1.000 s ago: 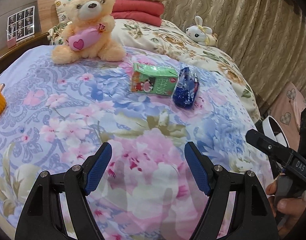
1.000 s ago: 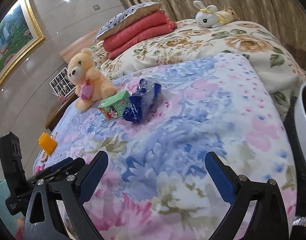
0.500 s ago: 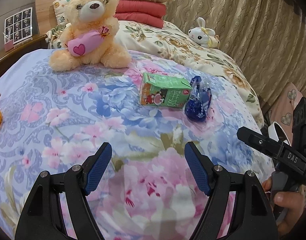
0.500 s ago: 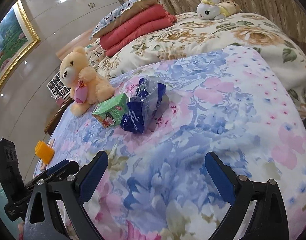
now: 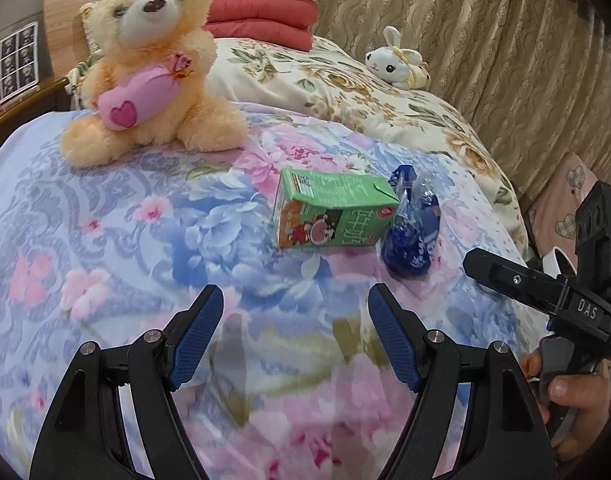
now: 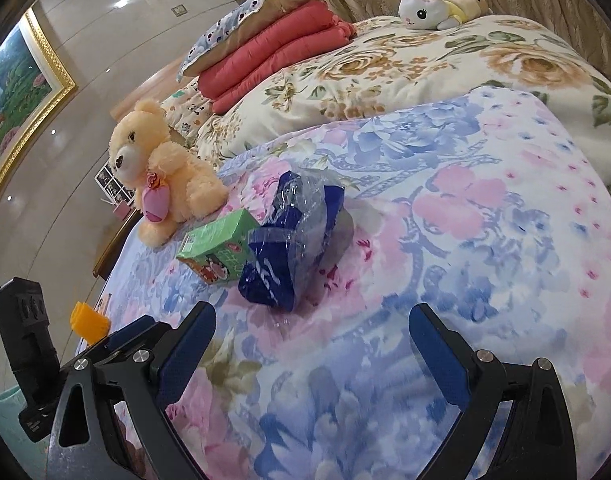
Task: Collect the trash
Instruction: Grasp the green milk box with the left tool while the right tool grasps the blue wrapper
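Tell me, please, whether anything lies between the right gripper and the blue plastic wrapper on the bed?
Nothing visible does. The right gripper is open, and only bare floral blanket lies between it and the blue plastic wrapper. The green juice carton touches the wrapper's left side, beside the path rather than across it.

Floral blanket (image 5: 145, 248) spread over the bed, blue and pink blooms. Peach teddy bear (image 5: 153, 60) seated upright near the blanket's far edge, hugging a pink heart pillow (image 5: 139, 94). Beyond the blanket, a cream quilt (image 5: 345, 88) with gold flowers. Red folded bedding (image 6: 273, 48) stacked at the headboard end, dotted pillow (image 6: 245, 20) on top. White bunny plush (image 6: 429, 0) lying on the quilt's far edge, by the beige curtain (image 5: 485, 40). Photo sheet (image 5: 11, 62) against the wall at left. Gold-framed painting (image 6: 13, 92) on the wall. Orange object (image 6: 89, 320) beside the bed's left edge.
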A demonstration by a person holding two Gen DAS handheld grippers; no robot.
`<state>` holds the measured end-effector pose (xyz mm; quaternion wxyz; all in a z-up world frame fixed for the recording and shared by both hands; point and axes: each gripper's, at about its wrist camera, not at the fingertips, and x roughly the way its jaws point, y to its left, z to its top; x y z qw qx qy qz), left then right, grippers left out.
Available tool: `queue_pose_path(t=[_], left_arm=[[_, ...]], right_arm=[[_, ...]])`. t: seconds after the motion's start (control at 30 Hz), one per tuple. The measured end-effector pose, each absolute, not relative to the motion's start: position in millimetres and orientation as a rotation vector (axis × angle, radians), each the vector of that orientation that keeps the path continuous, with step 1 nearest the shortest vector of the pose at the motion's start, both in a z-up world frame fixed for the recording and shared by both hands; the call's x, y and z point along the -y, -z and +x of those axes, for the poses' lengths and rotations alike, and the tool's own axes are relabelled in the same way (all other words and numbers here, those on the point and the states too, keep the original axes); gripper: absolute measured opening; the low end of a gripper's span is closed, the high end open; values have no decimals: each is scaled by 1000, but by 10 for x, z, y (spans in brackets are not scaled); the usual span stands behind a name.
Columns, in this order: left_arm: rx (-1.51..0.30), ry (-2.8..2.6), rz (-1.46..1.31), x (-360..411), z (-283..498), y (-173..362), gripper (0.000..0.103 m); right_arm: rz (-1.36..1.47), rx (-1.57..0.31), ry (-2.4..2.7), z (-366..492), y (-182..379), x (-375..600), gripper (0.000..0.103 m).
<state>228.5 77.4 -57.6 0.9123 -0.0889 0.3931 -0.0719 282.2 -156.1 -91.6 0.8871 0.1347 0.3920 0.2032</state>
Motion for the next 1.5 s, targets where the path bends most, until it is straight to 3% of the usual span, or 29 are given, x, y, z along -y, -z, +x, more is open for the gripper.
queue_pose_path(t=[0.17, 0.27, 0.47, 0.6, 0.77, 0.8, 0.87, 1.03, 1.13, 1.2, 1.37, 1.4, 1.43, 1.5], left_arm=[[-828, 188, -166, -778, 2536, 628, 77], [-834, 221, -171, -806, 2675, 640, 77], [-828, 288, -121, -756, 2859, 634, 77], [-828, 335, -81, -647, 2925, 632, 77], [-808, 368, -31, -533, 2925, 599, 76], [-805, 368, -21, -518, 2918, 595, 76], [-800, 366, -11, -503, 2912, 591, 70], [-826, 362, -20, -496, 2899, 619, 25], [-834, 376, -28, -459, 2808, 623, 13], [-835, 387, -29, -410, 2687, 615, 12], [-854, 395, -22, -306, 2411, 612, 14], [-860, 382, -23, -314, 2409, 617, 23], [-864, 365, -27, -332, 2423, 624, 39], [-863, 331, -33, -359, 2453, 629, 63]], right_arm=[[296, -818, -428, 2965, 936, 1528, 97], [291, -829, -433, 3053, 952, 1487, 91], [307, -846, -450, 3221, 985, 1439, 72], [331, -864, -483, 3276, 1014, 1413, 42], [332, -864, -497, 3252, 1009, 1409, 31], [341, -865, -500, 3240, 1005, 1428, 24], [342, -862, -499, 3207, 989, 1463, 23], [324, -848, -500, 3055, 925, 1558, 21], [331, -848, -505, 2962, 891, 1655, 21], [324, -846, -507, 2882, 863, 1725, 21], [278, -859, -502, 2688, 827, 1910, 21], [270, -862, -493, 2665, 826, 1947, 21], [261, -860, -484, 2649, 821, 1976, 26], [253, -850, -444, 2634, 809, 2033, 30]])
